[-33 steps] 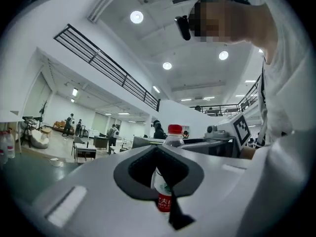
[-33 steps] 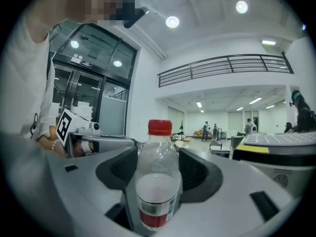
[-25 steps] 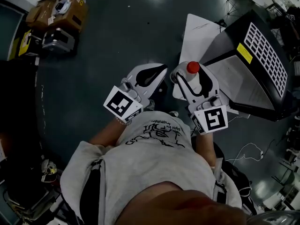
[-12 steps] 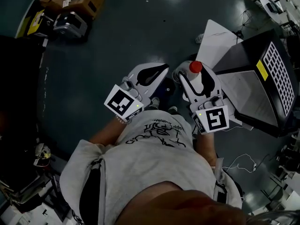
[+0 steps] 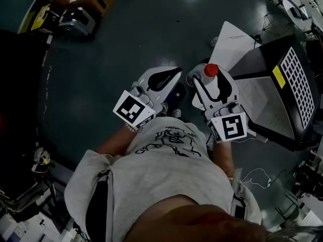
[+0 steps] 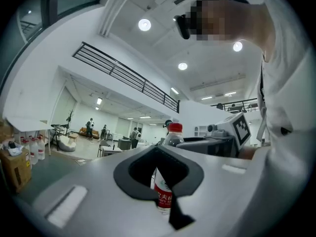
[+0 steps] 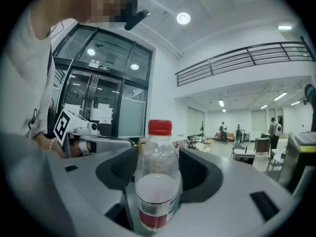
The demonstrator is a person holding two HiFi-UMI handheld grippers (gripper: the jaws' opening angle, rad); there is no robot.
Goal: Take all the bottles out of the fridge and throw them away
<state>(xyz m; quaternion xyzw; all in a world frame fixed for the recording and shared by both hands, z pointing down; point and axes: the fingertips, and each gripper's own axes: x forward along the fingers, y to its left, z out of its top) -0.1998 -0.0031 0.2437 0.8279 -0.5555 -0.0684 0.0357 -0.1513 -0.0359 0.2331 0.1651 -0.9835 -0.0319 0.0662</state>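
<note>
A clear plastic bottle [image 5: 210, 73] with a red cap and a red label stands upright between the jaws of my right gripper [image 5: 208, 80], which is shut on it. In the right gripper view the bottle [image 7: 157, 191] fills the middle, with the black pads against both its sides. My left gripper [image 5: 170, 77] is held level beside it on the left, shut with nothing in it. In the left gripper view the same bottle [image 6: 167, 181] shows through the gap in the left gripper [image 6: 159, 154]. Both grippers are held in front of the person's chest, above a dark floor.
A black box with a white grid panel [image 5: 290, 69] stands at the right, a white sheet [image 5: 233, 42] lying beside it. Cardboard boxes and gear [image 5: 75, 9] sit at the top left. A thin cable [image 5: 262, 171] lies on the floor at the lower right.
The view has drifted over the floor: the black box has slid right and the cardboard boxes up. Both grippers keep their pose, and the right one still holds the bottle.
</note>
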